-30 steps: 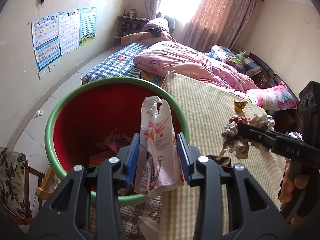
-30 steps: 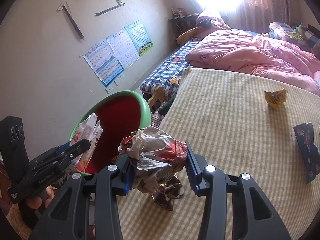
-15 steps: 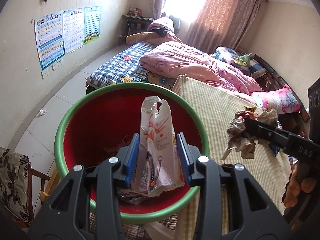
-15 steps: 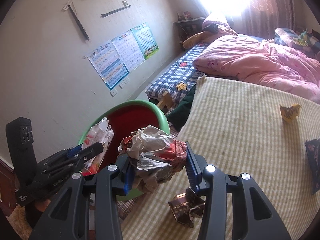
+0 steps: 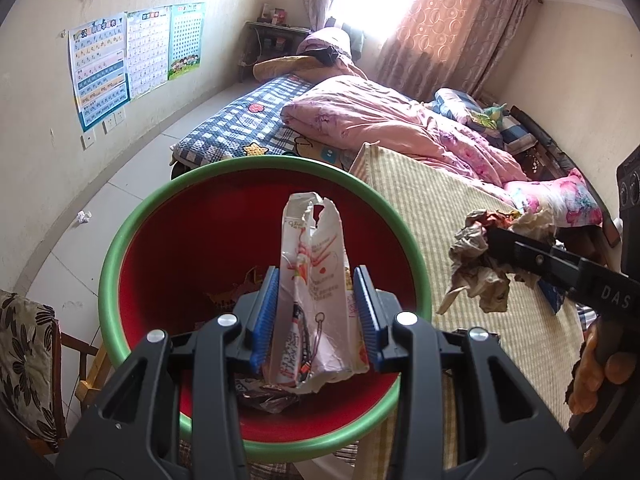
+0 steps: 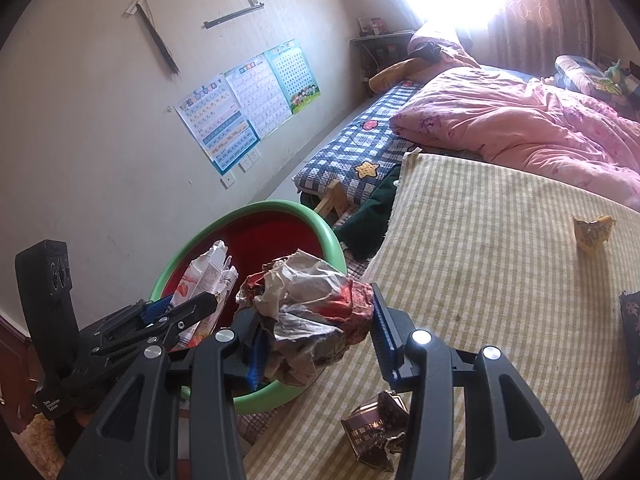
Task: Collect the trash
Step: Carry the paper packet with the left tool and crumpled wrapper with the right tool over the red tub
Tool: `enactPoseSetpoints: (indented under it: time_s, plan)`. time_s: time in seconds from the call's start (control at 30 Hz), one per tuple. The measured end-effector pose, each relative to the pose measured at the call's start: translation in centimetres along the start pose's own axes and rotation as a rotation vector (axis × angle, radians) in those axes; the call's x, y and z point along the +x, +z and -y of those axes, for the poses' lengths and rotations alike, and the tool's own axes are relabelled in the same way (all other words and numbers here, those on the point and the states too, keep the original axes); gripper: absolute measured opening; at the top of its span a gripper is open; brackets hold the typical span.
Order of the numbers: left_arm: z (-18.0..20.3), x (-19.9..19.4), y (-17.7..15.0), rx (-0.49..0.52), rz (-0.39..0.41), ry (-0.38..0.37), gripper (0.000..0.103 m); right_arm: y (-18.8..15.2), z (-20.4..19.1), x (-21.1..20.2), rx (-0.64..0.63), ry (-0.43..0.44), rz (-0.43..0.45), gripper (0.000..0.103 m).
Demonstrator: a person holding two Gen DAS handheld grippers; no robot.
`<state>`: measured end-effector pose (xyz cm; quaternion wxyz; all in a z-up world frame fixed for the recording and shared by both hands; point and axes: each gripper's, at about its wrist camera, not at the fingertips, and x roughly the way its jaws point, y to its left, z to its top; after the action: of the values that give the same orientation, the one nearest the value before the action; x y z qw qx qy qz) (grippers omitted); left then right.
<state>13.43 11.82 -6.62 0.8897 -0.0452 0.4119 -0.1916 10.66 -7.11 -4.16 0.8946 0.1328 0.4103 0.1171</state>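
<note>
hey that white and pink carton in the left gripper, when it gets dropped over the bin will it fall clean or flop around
The carton is squashed flat with a torn top, so it is probably empty and light. It stands upright between the left gripper pads, so likely stiff enough to drop straight. It hangs over the bin, so it should land inside.

Left gripper [image 5: 316, 316] angled downward, jaws clamped (pads pressing inward). Right gripper [image 6: 316, 340] likewise clamped, angled downward. Fingers [image 5: 600, 372] wrap the right handle.

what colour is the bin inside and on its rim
Red inside with a green rim; the bin shows best in the left wrist view.
</note>
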Motion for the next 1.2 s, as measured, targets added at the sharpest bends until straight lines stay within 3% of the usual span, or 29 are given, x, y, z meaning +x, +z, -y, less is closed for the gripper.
enactPoseSetpoints:
  time_s: [1.2]
  plan:
    - [-2.3, 2.2, -1.0, 0.011, -0.074, 0.029, 0.036, 2.1, -3.7, 3.7, -0.085, 0.016, -0.009, 0.044]
